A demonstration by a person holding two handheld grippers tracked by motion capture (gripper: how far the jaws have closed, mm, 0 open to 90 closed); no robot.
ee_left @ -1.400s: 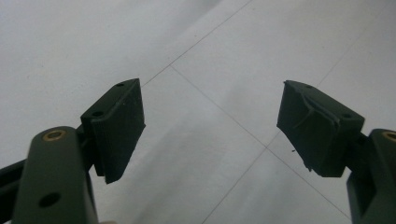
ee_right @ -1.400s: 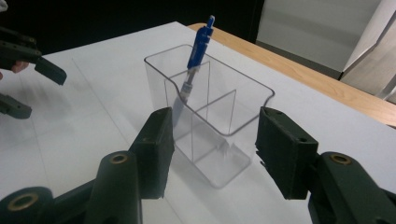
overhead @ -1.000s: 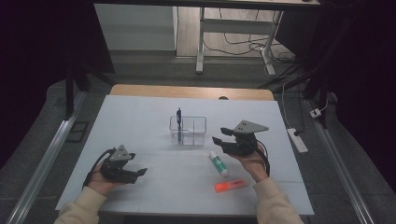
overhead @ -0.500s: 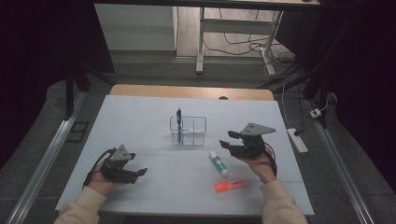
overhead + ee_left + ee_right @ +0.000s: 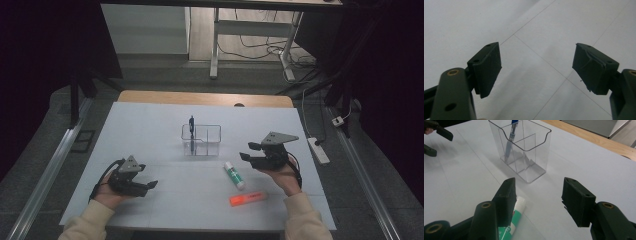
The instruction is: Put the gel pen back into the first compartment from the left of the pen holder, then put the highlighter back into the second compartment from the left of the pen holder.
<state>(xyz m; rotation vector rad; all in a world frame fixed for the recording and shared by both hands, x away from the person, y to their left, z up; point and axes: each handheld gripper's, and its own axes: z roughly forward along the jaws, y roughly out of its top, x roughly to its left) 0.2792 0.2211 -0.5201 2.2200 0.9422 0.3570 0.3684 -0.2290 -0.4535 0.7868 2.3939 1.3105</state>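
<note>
A clear plastic organizer (image 5: 206, 140) stands mid-table with a blue pen (image 5: 191, 129) upright in its left compartment. In front of it to the right lie a white-and-green glue stick (image 5: 234, 175) and, nearer the front edge, an orange highlighter (image 5: 248, 198). My right gripper (image 5: 248, 151) hovers right of the glue stick, jaws open and empty. In the right gripper view the organizer (image 5: 529, 150) and pen (image 5: 511, 135) are ahead, and the glue stick (image 5: 517, 210) lies beside the left jaw. My left gripper (image 5: 150, 186) rests low at the front left, open (image 5: 536, 67) over bare tabletop.
The white table (image 5: 150, 130) has a wooden strip (image 5: 200, 98) along its far edge. A power strip (image 5: 319, 150) and cables lie on the floor to the right. Metal rails (image 5: 45, 180) run along both sides.
My right gripper has drifted slightly to the right and toward the near edge. The left gripper and the objects have stayed put.
</note>
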